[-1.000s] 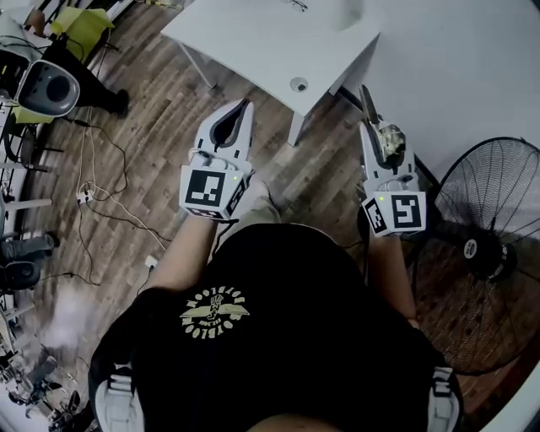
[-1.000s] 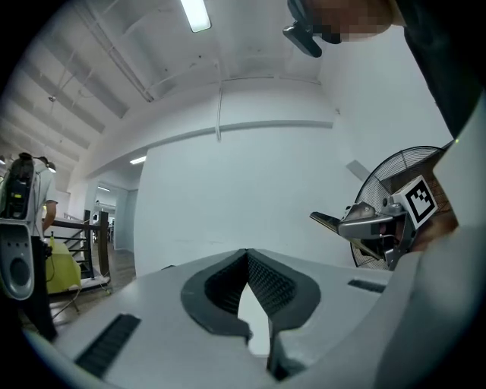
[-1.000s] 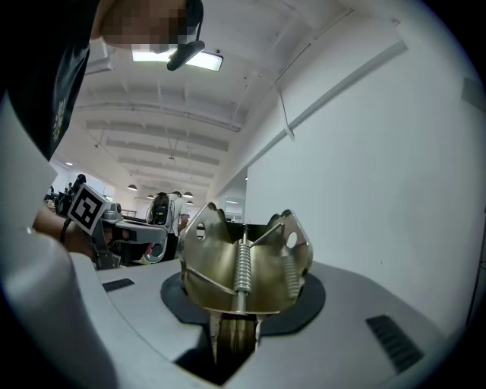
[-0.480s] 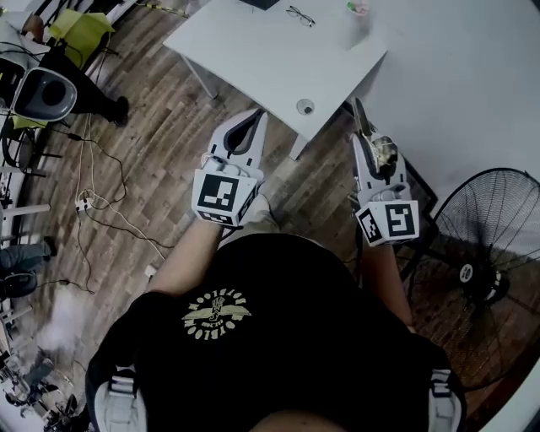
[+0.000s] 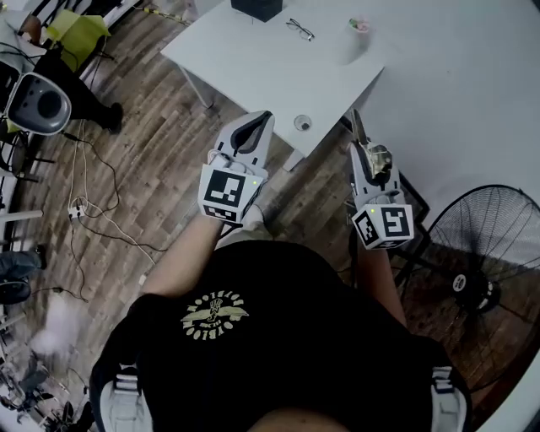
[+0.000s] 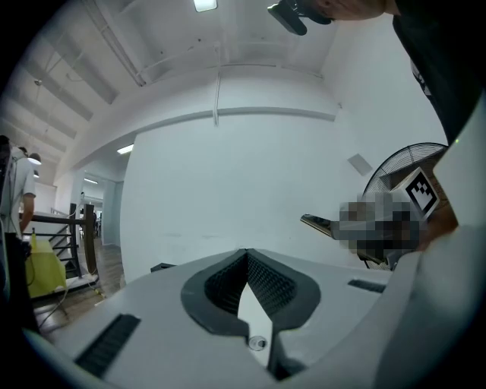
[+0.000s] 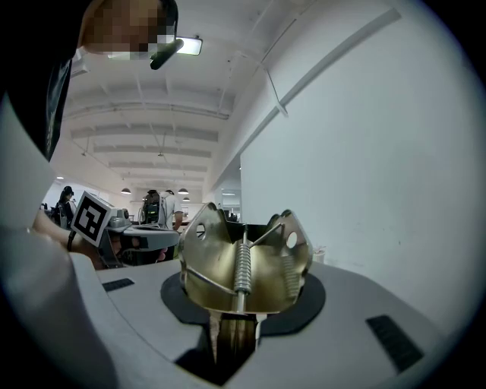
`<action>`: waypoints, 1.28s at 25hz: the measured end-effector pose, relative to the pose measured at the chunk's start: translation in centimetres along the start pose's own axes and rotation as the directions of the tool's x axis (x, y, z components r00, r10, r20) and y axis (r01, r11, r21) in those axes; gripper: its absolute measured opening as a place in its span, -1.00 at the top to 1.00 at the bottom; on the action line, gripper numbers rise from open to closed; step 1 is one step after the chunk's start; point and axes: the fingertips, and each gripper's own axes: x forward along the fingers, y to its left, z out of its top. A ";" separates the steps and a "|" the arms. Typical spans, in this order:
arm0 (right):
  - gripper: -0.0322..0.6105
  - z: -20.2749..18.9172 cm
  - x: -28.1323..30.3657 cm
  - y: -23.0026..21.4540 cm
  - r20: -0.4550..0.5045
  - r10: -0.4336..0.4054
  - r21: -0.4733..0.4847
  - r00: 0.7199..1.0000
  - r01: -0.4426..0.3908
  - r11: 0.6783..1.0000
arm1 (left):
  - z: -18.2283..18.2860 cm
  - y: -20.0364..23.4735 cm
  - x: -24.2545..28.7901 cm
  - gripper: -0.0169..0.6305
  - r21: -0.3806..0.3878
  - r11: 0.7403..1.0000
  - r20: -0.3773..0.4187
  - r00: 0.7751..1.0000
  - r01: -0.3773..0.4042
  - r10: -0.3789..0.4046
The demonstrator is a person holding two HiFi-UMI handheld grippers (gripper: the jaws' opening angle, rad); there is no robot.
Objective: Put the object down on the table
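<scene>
My right gripper (image 5: pixel 371 169) is shut on a brass spring clamp (image 5: pixel 377 155), holding it in the air just off the near right corner of the white table (image 5: pixel 253 67). In the right gripper view the clamp (image 7: pixel 243 266) stands upright between the jaws of the right gripper (image 7: pixel 235 334), its coil spring facing the camera. My left gripper (image 5: pixel 261 120) hovers by the table's near edge, shut with nothing in it. The left gripper view shows the left gripper (image 6: pixel 247 262) with its pads meeting at the tip.
On the table lie a pair of glasses (image 5: pixel 299 29), a black box (image 5: pixel 256 7), a cup (image 5: pixel 359 27) and a small round thing (image 5: pixel 302 123) near the corner. A standing fan (image 5: pixel 481 278) is at my right. Cables (image 5: pixel 93 202) run over the wooden floor at left.
Both grippers have come closer to the table, and more of the tabletop shows. The right gripper still holds the clamp; the left stays shut.
</scene>
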 end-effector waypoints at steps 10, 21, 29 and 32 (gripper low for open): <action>0.56 0.8 3.2 0.6 0.000 -0.026 -0.038 1.000 0.026 0.999 | -1.3 2.1 1.4 0.93 -0.045 0.998 -0.013 0.999 0.044 -0.045; 0.56 1.1 3.7 1.2 -0.035 -0.082 -0.035 0.996 0.081 0.996 | -0.8 3.4 2.3 0.93 -0.093 0.991 0.037 0.995 0.098 -0.095; 0.56 0.8 5.2 0.0 -0.029 -0.074 -0.012 0.997 0.073 0.997 | -1.6 3.5 3.5 0.93 -0.070 0.992 0.002 0.995 0.101 -0.101; 0.56 1.3 6.4 -0.5 -0.020 -0.053 -0.014 0.998 0.053 0.998 | -1.1 4.2 4.3 0.93 -0.059 0.994 0.001 0.996 0.087 -0.087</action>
